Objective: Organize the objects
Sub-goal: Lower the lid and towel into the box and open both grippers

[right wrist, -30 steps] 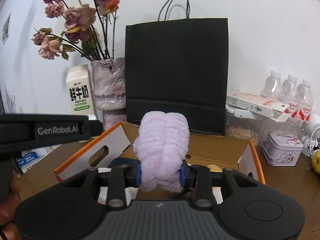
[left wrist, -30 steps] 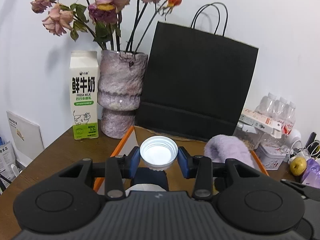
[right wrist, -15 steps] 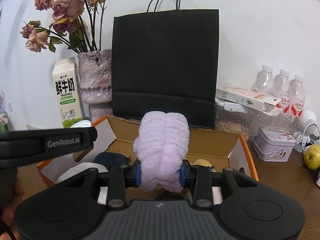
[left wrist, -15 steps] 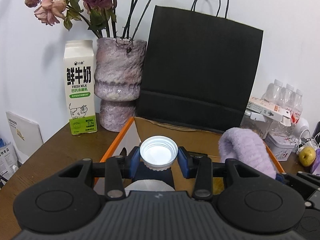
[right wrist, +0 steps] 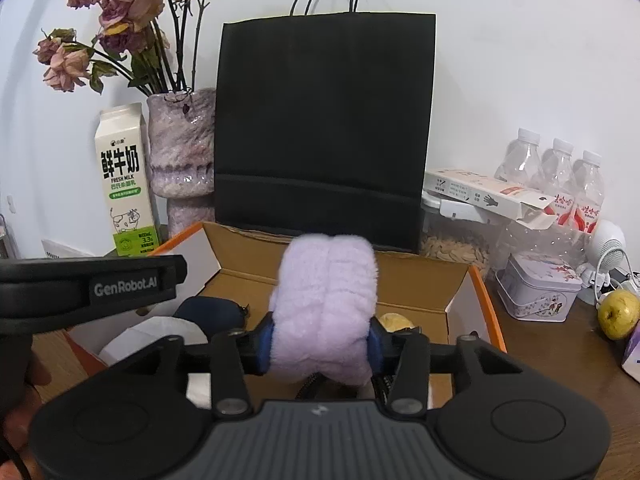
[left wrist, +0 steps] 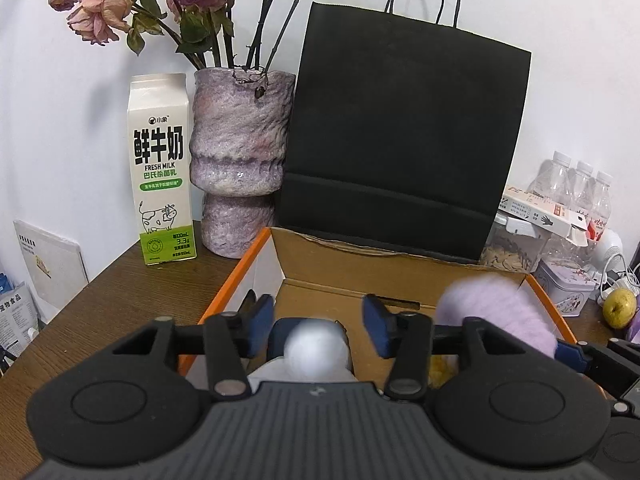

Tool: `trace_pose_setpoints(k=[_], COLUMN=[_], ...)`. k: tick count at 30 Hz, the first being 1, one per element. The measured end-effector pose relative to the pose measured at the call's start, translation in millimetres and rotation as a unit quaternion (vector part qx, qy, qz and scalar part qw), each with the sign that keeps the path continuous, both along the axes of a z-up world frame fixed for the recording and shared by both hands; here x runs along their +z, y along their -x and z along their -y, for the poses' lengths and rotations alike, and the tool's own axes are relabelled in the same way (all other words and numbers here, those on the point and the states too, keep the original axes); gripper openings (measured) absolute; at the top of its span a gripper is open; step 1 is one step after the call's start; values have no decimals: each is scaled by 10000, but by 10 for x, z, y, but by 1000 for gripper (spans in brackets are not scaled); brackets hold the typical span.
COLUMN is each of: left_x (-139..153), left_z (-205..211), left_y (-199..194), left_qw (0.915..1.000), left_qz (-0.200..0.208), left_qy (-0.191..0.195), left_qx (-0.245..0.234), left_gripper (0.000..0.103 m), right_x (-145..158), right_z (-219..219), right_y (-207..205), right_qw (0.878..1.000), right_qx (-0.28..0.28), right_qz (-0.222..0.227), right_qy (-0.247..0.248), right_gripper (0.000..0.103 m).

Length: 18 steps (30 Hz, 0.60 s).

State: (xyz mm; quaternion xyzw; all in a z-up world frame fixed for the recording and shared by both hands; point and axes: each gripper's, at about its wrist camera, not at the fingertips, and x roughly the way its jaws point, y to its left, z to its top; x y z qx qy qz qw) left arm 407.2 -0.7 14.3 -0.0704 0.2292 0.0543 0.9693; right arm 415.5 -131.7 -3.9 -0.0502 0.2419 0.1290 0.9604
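Observation:
My left gripper hangs over the open cardboard box, its jaws opening. A white round container is blurred just below and between the pads, with a gap on each side. My right gripper holds a fluffy purple cloth bundle above the same box. Its jaws are opening, and the bundle still fills the space between the pads. In the box lie a navy pouch, a white rounded item and something yellow. The purple bundle also shows at the right of the left wrist view.
Behind the box stand a black paper bag, a purple vase of dried roses and a milk carton. To the right are water bottles, a glove box, a tin and a green-yellow fruit.
The left jaws have spread and the white container has slipped down out of their grip. The right jaws have widened a little with the purple bundle still between them.

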Motion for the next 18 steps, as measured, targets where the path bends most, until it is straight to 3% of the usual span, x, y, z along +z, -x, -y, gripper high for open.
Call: trace_pose_setpoints(k=[2,4,9,12,18], left_x=[8,16,27,33,46], left_z=[-2,-5,1,-6,-32], left_y=[7,17,36,43,42], left_qw=[10000,10000,9999,9999,9998], left_qz=[18,48,73,80,36], left_qy=[-7,-10,-20,-18,24], left_qx=[27,53,65,105,178], left_gripper=[67,77,90,103,103], right_x=[5,15,24,18,13], right_z=[-1,-10,-15,-27,-21], right_y=[-1,12,10,3,-2], right_qw=[10000,10000,10000,9999,9999], right_qx=[-14,-55,-34,-23,-40], right_qz=[-1,55,38,3,-24], right_qy=[-1,32,66,109,113], right_gripper=[62,86,103,103,103])
